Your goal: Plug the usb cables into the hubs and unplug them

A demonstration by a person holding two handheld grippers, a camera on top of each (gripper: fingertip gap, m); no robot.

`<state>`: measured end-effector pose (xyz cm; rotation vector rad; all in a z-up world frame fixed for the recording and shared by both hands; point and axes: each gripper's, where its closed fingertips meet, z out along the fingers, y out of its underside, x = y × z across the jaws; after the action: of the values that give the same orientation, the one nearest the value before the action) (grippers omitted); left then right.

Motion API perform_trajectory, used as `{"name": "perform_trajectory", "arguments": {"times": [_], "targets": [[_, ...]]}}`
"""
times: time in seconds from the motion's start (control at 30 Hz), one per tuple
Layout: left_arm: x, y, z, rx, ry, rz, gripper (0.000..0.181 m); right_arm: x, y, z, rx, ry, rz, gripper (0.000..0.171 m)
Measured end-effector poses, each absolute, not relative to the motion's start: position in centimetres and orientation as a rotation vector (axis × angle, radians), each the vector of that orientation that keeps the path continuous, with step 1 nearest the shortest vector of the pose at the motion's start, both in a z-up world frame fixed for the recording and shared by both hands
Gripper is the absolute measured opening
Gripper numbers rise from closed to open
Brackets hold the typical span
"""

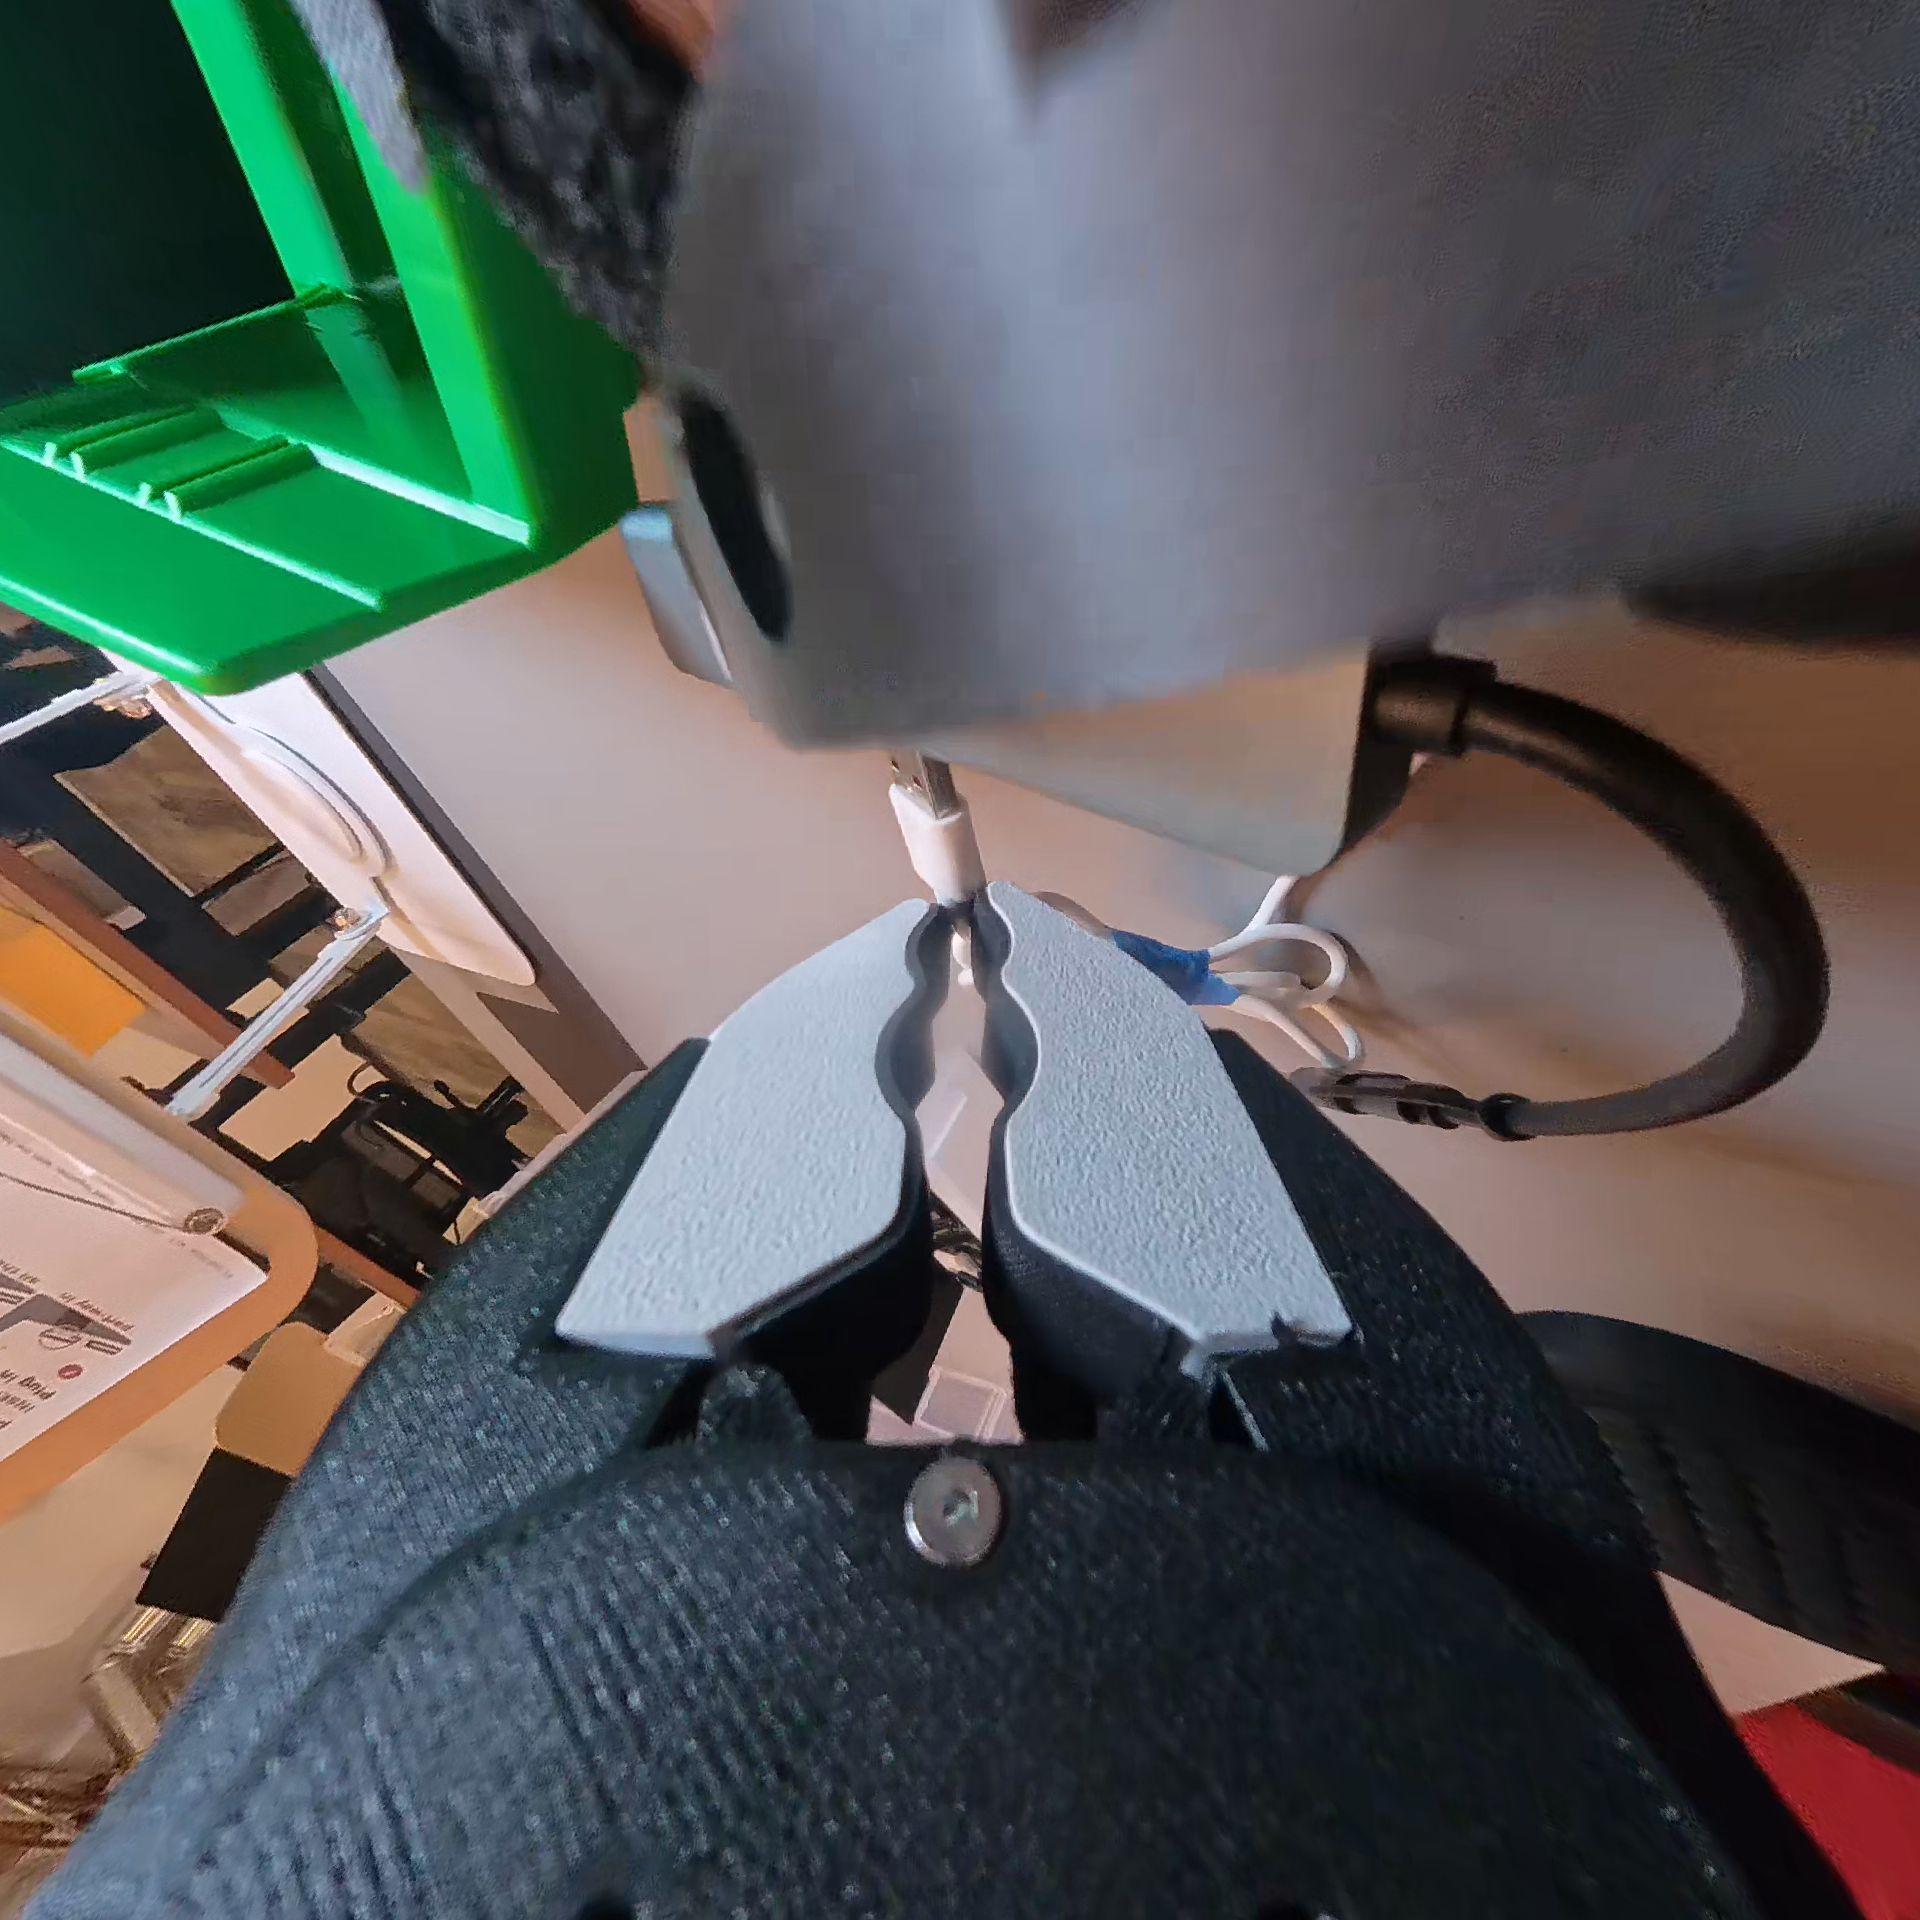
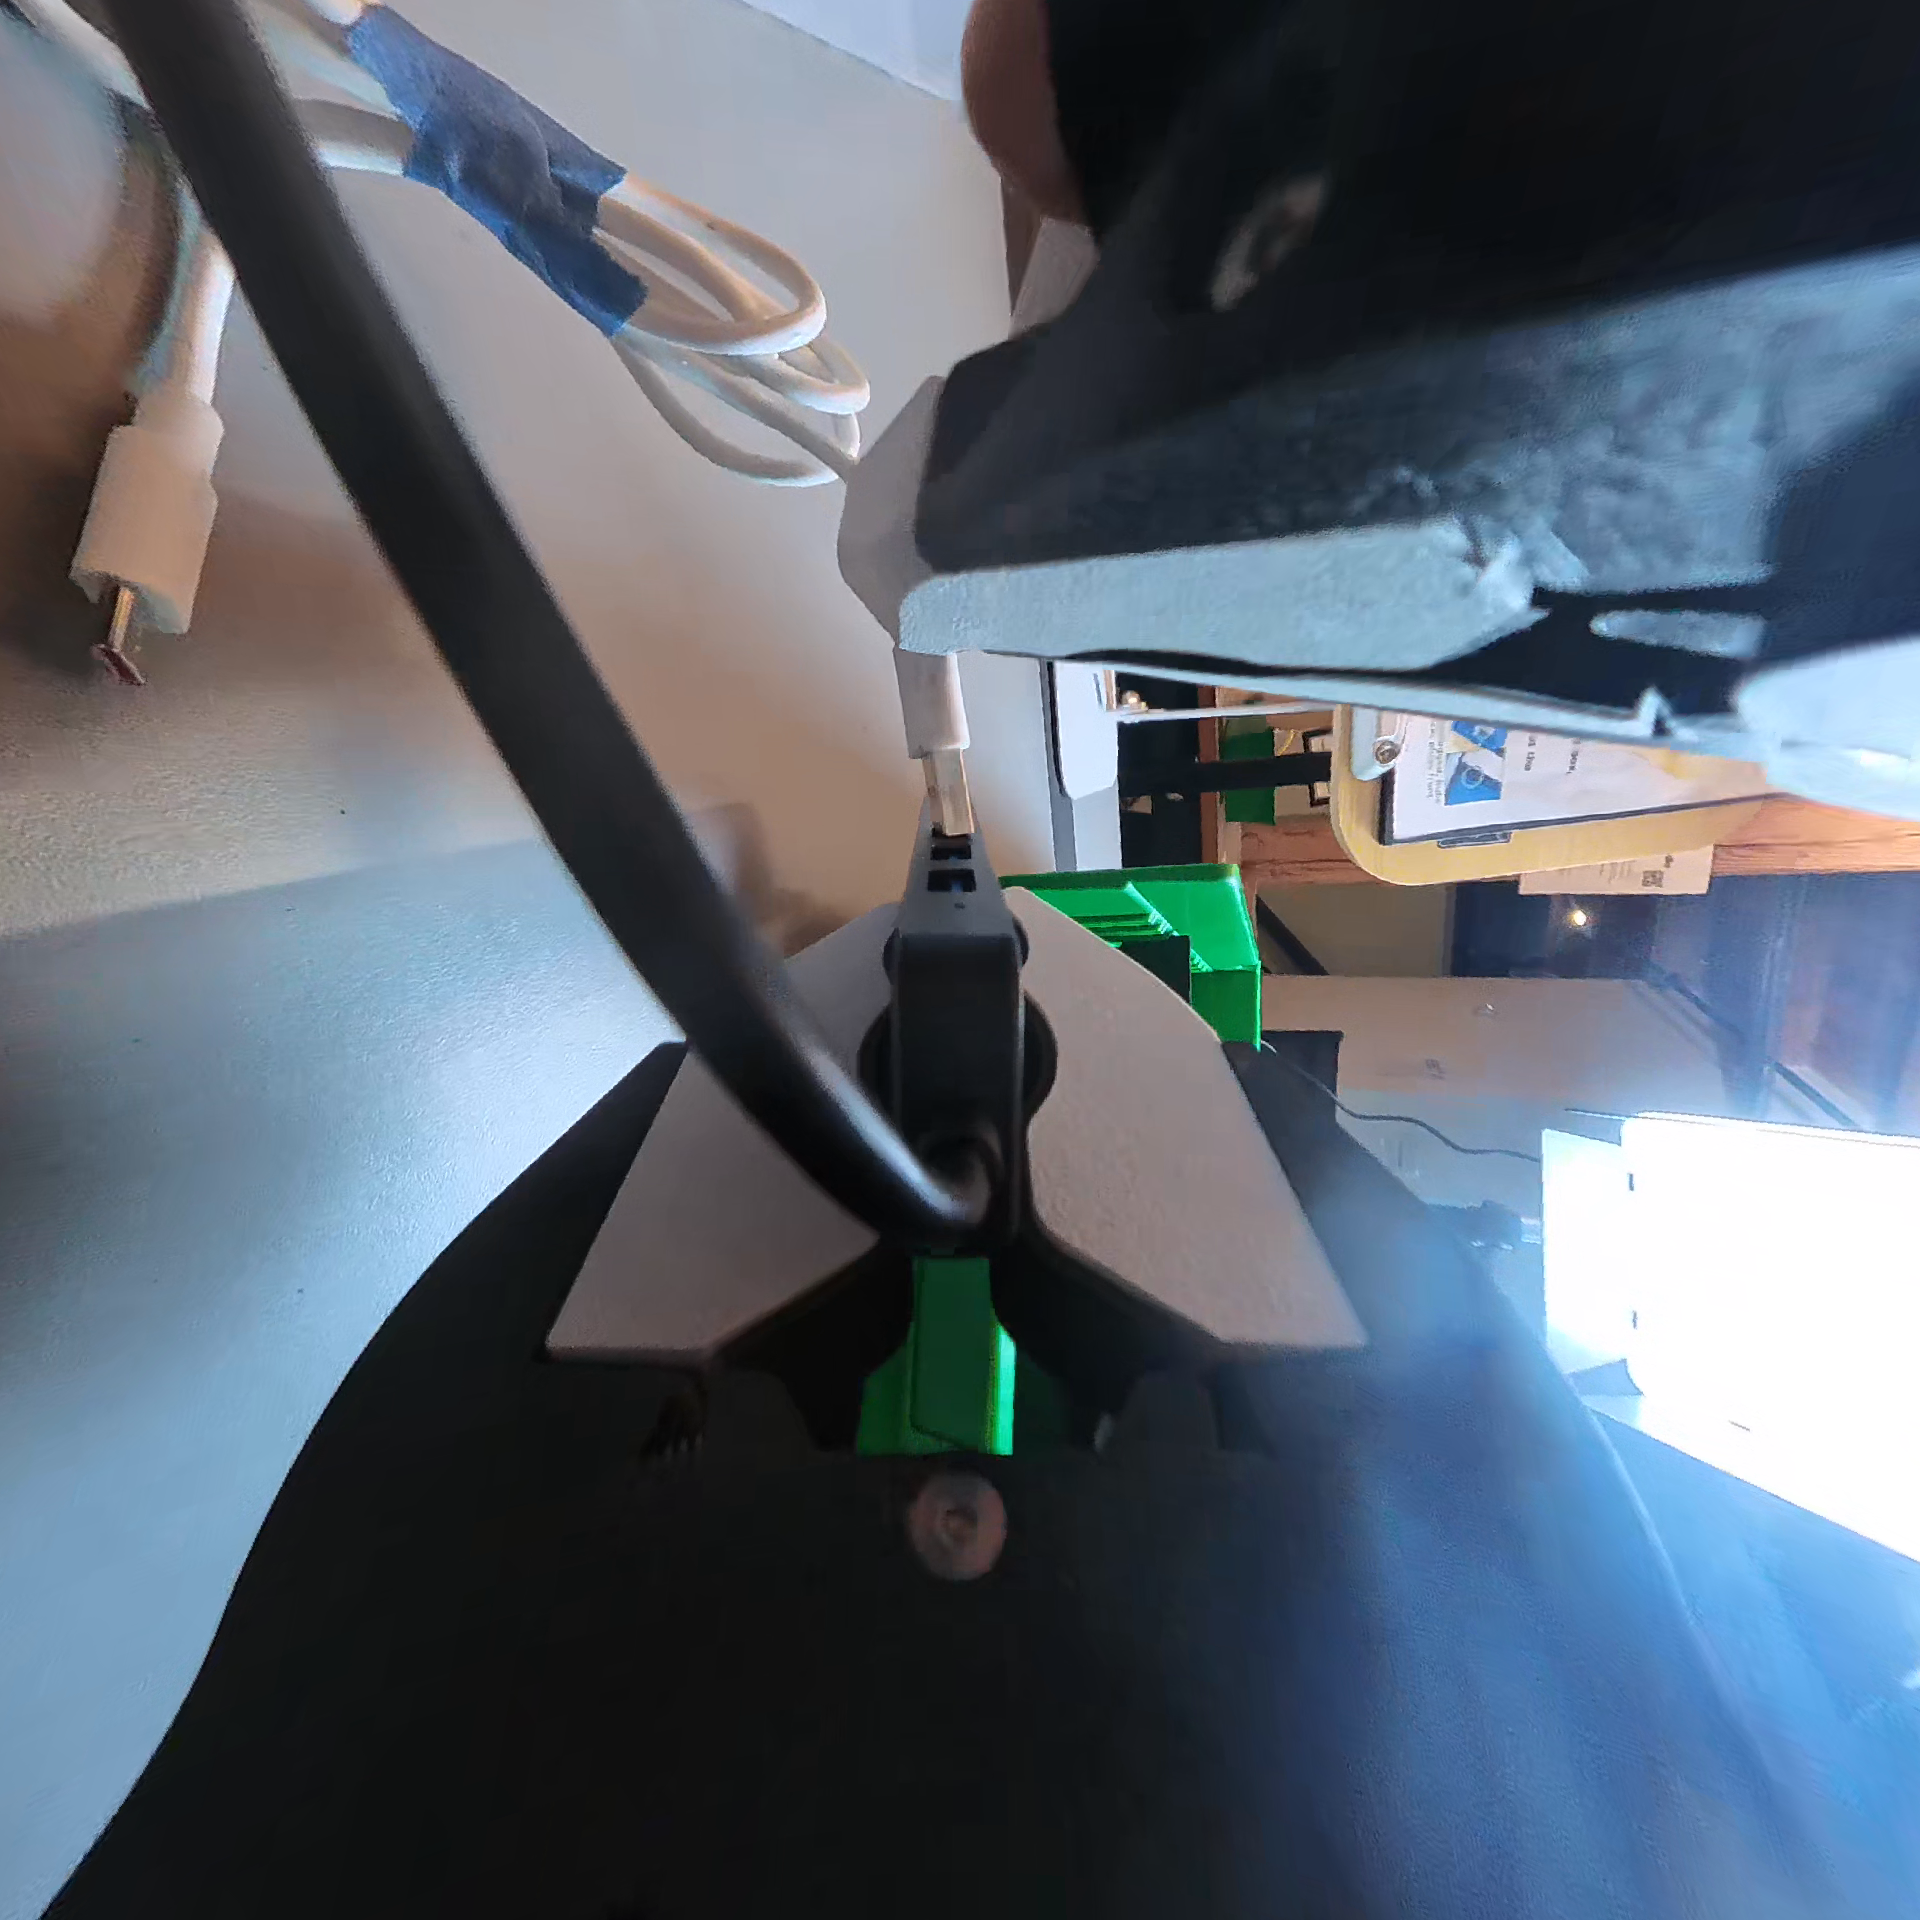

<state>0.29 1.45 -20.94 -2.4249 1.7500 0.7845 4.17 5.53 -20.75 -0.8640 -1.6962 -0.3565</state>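
USB cable: we see white, with blue tape round its loops
Hub: we see black, its cord black too
Bin: we see bright green
Fingers: we see pale grey, pebbled
Table: we see cream

Both wide-angle views bend straight lines toward the edges, and whatever sits closest to the lens is soft: above the jaws in the left wrist view a large grey blurred mass fills the top. In the right wrist view a blown-out white rectangular light source right of the jaws throws a bluish flare across the lower right, while the pale matte table left of the jaws lies partly in soft shadow.
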Motion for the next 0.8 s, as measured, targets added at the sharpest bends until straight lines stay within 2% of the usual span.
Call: {"name": "perform_trajectory", "arguments": {"times": [0.4,0.6,0.8], "targets": [[0.7,0.6,-21.0,-2.496,1.695,0.375,0.005,3.8,5.4,-21.6,-0.814,-1.752,-0.334,0.010],[0.2,0.1,-21.1,-2.403,1.778,0.552,0.004,3.4,4.2,-21.1,-0.816,-1.768,-0.162,0.011],[-0.5,0.6,-20.5,-2.409,1.793,0.695,0.004,3.5,4.4,-20.4,-0.879,-1.740,-0.236,0.010]]}}
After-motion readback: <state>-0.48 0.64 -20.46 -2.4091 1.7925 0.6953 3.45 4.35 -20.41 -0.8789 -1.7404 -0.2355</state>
